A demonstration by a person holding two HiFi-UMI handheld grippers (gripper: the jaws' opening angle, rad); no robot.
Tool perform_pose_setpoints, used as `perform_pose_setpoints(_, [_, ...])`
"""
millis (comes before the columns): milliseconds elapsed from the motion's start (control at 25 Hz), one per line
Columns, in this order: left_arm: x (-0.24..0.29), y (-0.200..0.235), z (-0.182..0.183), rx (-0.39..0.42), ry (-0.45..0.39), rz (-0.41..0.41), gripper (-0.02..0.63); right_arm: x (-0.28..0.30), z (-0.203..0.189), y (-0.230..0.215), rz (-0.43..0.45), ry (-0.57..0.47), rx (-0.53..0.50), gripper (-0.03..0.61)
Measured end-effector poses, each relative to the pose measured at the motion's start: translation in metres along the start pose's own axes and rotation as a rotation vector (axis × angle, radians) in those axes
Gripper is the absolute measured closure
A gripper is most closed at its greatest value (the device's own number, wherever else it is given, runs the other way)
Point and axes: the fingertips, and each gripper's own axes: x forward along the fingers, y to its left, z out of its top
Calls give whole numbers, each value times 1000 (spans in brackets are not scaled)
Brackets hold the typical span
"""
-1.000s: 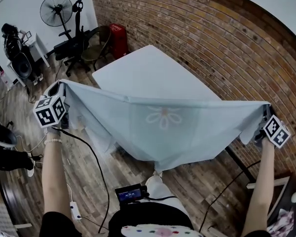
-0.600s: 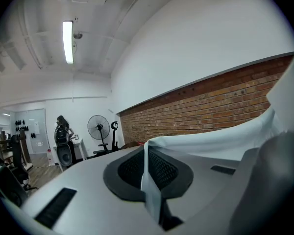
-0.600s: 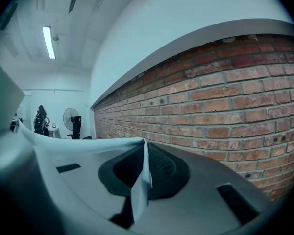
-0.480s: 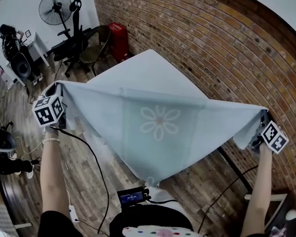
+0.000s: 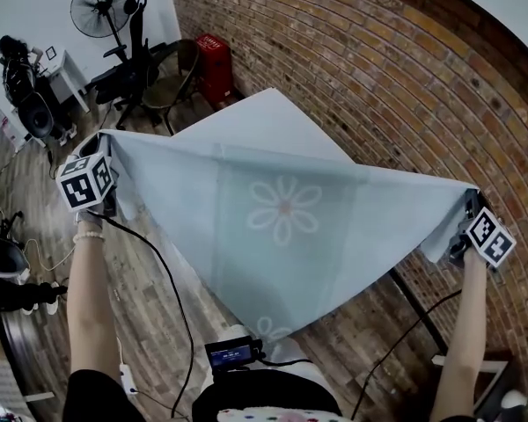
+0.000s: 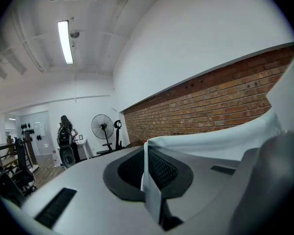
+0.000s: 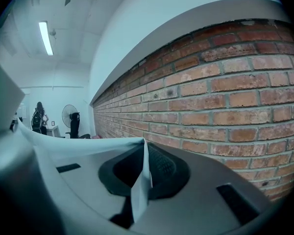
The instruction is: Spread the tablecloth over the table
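1. Both tools are clenched on the tablecloth (image 5: pixel 282 227). The left tool (image 5: pixel 103 150) pinches 1 corner and the right tool (image 5: pixel 469 202) pinches the other (each gripper view shows a fold of fabric squeezed between closed jaws).
2. The tablecloth hangs stretched in the air between the 2 tools, flower print up. Its held edge is over the near part of the bench (image 5: pixel 264 123) and its loose corner droops toward the person. I cannot tell whether it touches the bench yet.
3. To do this step well, I judge that both hands should hold wide and level so the held edge is taut. They should carry it over the far end, then lower it with the flower near the bench's middle.
4. The brick wall (image 5: pixel 378 77) runs close along the bench's right side (little room for the right tool there).
5. A pedestal fan (image 5: pixel 101 11), a dark chair (image 5: pixel 169 88) and a red container (image 5: pixel 216 64) stand beyond the far corner, apart from the cloth.
6. A cable (image 5: pixel 163 275) trails below the left tool and could snag the drooping cloth.
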Motion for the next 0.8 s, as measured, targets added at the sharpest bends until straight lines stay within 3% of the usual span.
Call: perform_pose_setpoints(800, [162, 4, 32, 27, 2, -58, 600, 120, 45, 40, -90, 1, -59, 543])
